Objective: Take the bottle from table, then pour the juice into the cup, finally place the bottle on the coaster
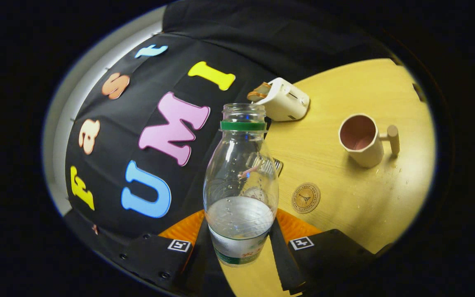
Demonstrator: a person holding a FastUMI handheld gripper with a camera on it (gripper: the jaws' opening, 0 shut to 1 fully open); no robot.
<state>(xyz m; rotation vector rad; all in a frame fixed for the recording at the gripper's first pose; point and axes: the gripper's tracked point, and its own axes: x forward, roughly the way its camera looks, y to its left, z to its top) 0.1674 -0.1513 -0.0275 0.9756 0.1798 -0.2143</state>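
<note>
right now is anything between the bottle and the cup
Nothing visible: the bottle, gripped between the gripper fingers, has bare table toward the cup. The coaster lies flat, nearer.

Gripper (pixel 241 220): two long flat jaws, straight-edged, narrowing toward tips. Behind each jaw, blocky matte black housing, angular corners: left housing (pixel 151 255), right housing (pixel 332 247). White square marker with black pattern on inner top corner of each: left marker (pixel 179 245), right marker (pixel 301 243). Orange ribbed panels (pixel 184 229) fan out curved behind jaws, fine parallel grooves. Small dark round screws (pixel 164 274) sunk along left housing edge.
</note>
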